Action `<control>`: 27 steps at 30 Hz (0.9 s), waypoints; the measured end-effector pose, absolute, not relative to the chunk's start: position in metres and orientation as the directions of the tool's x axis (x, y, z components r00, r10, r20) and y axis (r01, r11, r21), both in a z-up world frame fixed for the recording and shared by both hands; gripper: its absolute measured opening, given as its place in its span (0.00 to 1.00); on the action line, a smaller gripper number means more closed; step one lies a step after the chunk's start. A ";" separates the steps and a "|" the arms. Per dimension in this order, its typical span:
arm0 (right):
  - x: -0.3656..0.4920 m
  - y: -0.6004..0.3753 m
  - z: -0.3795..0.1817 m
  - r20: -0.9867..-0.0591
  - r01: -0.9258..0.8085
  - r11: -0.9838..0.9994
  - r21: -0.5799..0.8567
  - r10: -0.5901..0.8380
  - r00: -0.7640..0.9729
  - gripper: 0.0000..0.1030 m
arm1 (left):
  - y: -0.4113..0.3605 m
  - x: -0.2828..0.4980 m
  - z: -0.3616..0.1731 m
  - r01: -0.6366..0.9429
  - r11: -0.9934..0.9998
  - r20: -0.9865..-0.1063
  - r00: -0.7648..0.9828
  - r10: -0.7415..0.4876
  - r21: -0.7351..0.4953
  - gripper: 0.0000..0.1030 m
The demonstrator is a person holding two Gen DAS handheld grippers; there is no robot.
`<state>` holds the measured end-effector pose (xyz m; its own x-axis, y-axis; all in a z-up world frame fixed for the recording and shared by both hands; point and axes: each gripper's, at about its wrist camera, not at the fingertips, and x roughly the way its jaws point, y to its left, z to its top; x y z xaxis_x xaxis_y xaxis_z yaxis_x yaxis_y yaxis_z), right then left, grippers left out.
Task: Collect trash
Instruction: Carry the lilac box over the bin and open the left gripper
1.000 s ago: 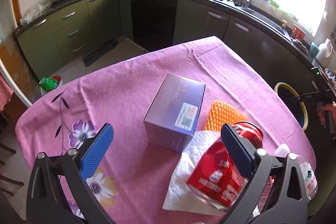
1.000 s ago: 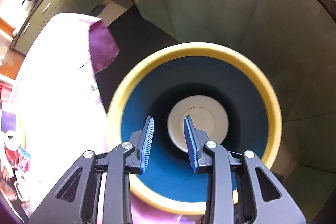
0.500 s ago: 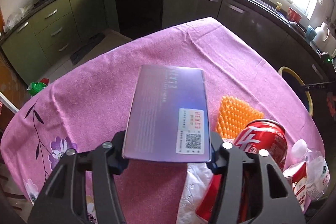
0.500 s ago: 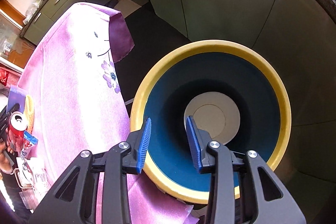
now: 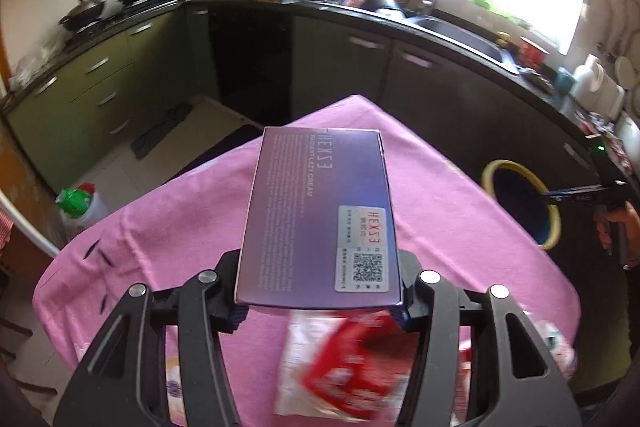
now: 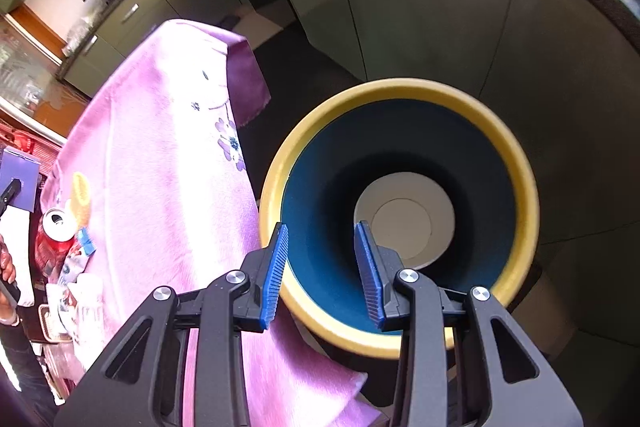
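The left gripper (image 5: 320,303) squeezes the purple box (image 5: 320,215) by its near end, up above the pink table (image 5: 460,211). The box sticks out far, so it may tip or slip and land on the red can (image 5: 348,359) below. The right gripper (image 6: 322,277) hangs open and empty over the yellow bin (image 6: 400,89) beside the table.

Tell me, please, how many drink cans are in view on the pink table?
1: a red can lies at the table's near end beside the orange mesh; the left wrist view shows it blurred. Others could hide among the wrappers.
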<state>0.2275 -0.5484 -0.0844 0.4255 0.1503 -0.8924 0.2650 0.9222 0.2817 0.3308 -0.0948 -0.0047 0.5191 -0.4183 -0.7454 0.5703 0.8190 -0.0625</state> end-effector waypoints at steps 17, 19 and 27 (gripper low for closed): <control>0.065 -0.649 -0.057 -0.840 0.381 0.874 0.302 0.054 0.540 0.35 | -0.418 0.247 -0.033 0.844 0.499 -0.826 0.133 -0.547 -0.195 0.50; 0.053 -0.657 -0.060 -0.840 0.393 0.867 0.305 0.051 0.540 0.35 | -0.451 0.251 -0.053 0.840 0.500 -0.845 0.104 -0.525 -0.208 0.50; 0.019 -0.678 -0.080 -0.850 0.434 0.840 0.325 0.059 0.523 0.41 | -0.532 0.281 -0.112 0.789 0.584 -0.894 0.108 -0.435 -0.189 0.59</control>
